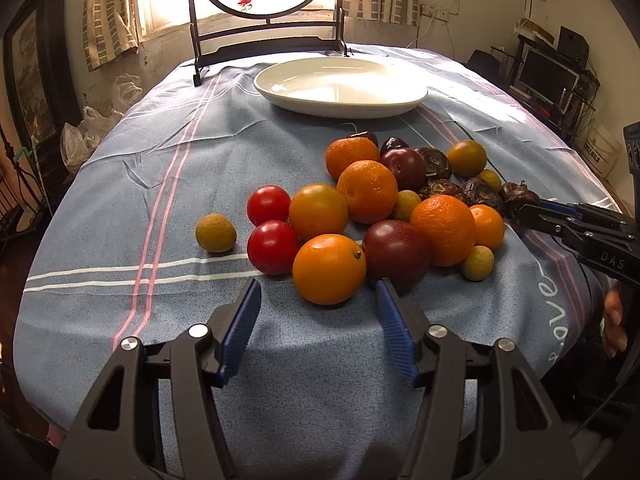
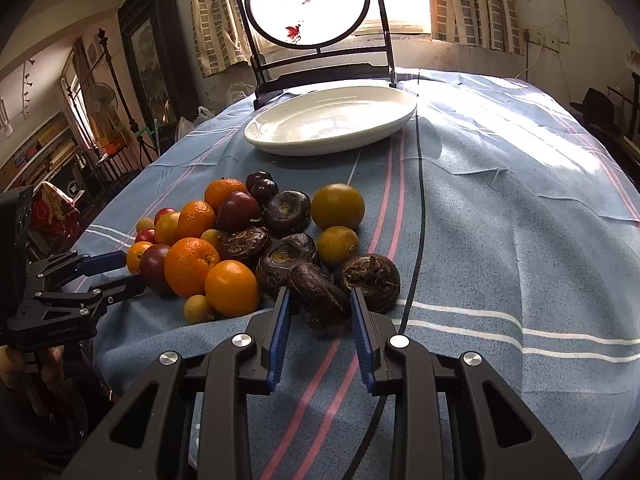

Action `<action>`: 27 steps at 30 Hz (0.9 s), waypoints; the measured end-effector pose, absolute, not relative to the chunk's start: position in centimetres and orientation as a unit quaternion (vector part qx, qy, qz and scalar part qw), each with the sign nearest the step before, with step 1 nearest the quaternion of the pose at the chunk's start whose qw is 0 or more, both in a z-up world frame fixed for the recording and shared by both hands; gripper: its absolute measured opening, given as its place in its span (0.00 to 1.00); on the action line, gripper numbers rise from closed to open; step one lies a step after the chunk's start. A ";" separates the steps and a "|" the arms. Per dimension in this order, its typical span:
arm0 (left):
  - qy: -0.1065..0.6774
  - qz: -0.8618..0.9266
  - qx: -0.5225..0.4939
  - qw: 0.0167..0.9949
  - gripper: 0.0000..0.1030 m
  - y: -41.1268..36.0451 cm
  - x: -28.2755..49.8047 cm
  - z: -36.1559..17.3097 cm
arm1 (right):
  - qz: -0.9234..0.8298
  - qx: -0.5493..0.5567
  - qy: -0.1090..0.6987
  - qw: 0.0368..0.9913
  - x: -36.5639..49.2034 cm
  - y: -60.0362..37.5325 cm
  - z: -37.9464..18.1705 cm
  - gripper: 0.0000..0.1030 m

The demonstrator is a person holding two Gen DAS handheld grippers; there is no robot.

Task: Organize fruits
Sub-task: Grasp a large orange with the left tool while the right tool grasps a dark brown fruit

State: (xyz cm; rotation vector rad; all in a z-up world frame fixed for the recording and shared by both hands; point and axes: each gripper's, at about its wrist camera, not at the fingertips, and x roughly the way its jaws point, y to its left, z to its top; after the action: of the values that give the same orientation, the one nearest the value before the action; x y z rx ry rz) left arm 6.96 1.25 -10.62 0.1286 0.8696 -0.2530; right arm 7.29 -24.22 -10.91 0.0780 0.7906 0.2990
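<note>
Nearest the person, on the blue striped tablecloth [image 1: 120,208], both tools sit low at the edge of the fruit pile. Left gripper [image 1: 318,292] has its jaws spread wide and holds nothing, its tips just short of a glossy orange [image 1: 329,269] and a dark plum [image 1: 396,251]. Right gripper [image 2: 320,300] is also parted, less widely, with a wrinkled brown water chestnut [image 2: 320,294] lying between its tips; whether the pads touch it I cannot tell.

I'd judge the citrus light, firm and slightly slick, best taken across its widest part so it cannot roll out. Those red tomatoes [image 1: 273,246] beyond look thin-skinned and want a gentle squeeze. Brown chestnuts seem hard and rough, easy to grip across their flat sides. Small yellow-green fruits [image 1: 215,232] at the fringe may slip away if nudged.

Farther back stands the white oval plate [image 1: 276,94], bare, well apart from the heap, in front of a round painted screen [image 2: 308,4].
</note>
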 end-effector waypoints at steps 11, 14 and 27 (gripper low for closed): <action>0.376 -0.188 0.105 0.901 0.45 1.8 7.9 -11.8 | 0.141 0.040 0.383 0.912 6.4 -24.3 -10.8 0.29; 0.374 -0.203 0.101 0.899 0.40 2.0 8.4 -12.0 | 0.142 0.039 0.382 0.912 6.2 -24.3 -10.7 0.29; 0.349 -0.189 0.118 0.910 0.58 2.1 8.1 -12.2 | 0.141 0.037 0.384 0.912 5.9 -24.2 -10.5 0.29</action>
State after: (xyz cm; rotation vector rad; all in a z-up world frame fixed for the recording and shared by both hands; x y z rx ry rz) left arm 8.14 2.14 -12.18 0.2424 0.7198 -0.3902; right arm 5.90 -24.18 -10.45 0.0756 0.7912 0.2910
